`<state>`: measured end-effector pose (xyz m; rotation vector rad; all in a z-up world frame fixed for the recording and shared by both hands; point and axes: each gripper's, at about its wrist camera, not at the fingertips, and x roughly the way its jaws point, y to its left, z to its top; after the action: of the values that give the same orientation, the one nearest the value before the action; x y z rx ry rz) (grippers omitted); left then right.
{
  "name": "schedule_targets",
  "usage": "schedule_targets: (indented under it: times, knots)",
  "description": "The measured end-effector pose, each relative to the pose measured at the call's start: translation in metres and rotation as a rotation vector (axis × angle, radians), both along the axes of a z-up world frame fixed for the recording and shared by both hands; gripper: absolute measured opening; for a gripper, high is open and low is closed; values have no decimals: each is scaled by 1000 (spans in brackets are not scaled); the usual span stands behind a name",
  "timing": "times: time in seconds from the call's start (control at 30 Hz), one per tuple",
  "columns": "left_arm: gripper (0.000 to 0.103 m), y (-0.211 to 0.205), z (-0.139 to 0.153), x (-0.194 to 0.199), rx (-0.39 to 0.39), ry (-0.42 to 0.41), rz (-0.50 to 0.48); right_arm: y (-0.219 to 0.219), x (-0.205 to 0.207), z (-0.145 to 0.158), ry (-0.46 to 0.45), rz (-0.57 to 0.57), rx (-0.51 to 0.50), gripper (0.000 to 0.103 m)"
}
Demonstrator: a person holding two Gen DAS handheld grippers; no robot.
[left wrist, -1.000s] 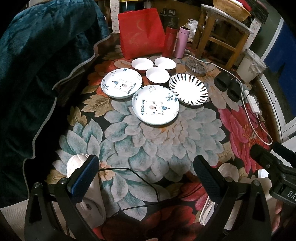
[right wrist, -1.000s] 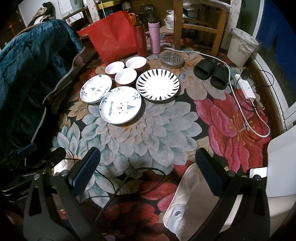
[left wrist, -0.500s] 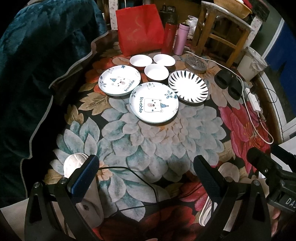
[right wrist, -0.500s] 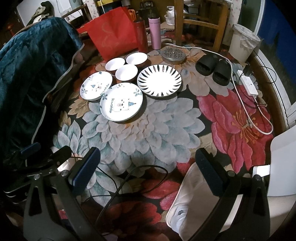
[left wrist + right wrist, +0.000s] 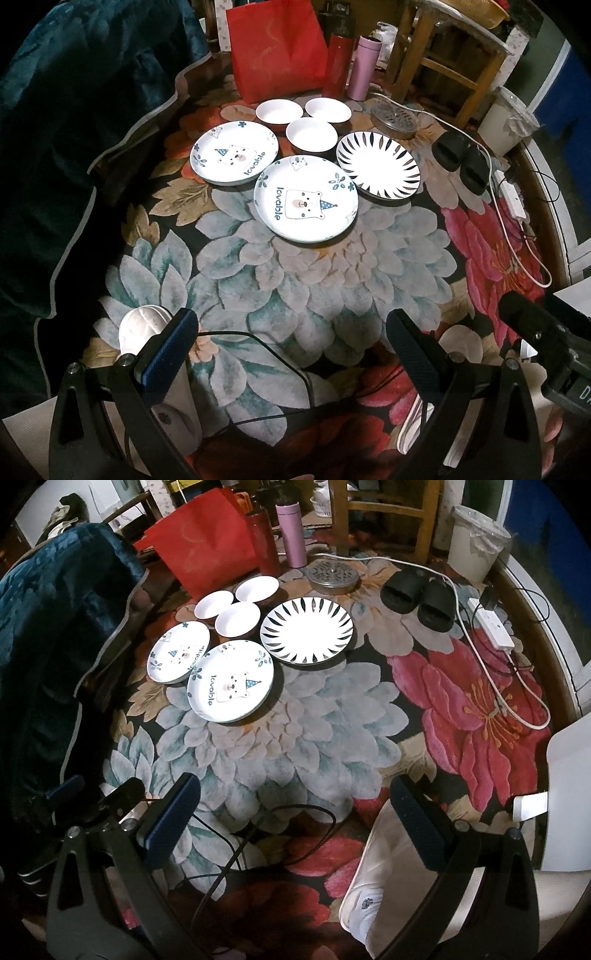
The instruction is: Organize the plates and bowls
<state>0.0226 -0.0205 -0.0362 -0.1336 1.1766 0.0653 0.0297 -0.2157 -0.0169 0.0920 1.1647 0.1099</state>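
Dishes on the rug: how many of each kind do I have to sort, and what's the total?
Bear plates: 2
Striped plate: 1
White bowls: 3
Total: 6 dishes, none stacked yet, all lying on the rug.

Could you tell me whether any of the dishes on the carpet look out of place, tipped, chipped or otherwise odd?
Nothing stands out. The two bear plates, the striped plate and the three white bowls all lie flat, upright and empty. The nearer bear plate may just meet its neighbours' rims. Both tongs are open, holding nothing.
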Motion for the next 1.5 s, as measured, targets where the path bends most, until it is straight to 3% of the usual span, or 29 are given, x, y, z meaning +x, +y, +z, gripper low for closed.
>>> schedule_targets:
  times: [0.57,0.87,1.0,1.33,1.5]
  knots:
    - [102,-12,-38,41,-1,82,-4,-5,34,-32,66,-59,-11,103]
    - [102,-17,-58,102,75,98,-68,-6,112,-57,97,-126,25,103]
    - [102,-13,-71,135,30,101,-78,-13,156,-74,134,-148,47,103]
    - [101,-23,-95,221,-133,53,-103,-37,269,-89,132,41,-31,102]
    - [97,-38,-110,259,-203,26,-180,-52,283,-116,147,113,59,101]
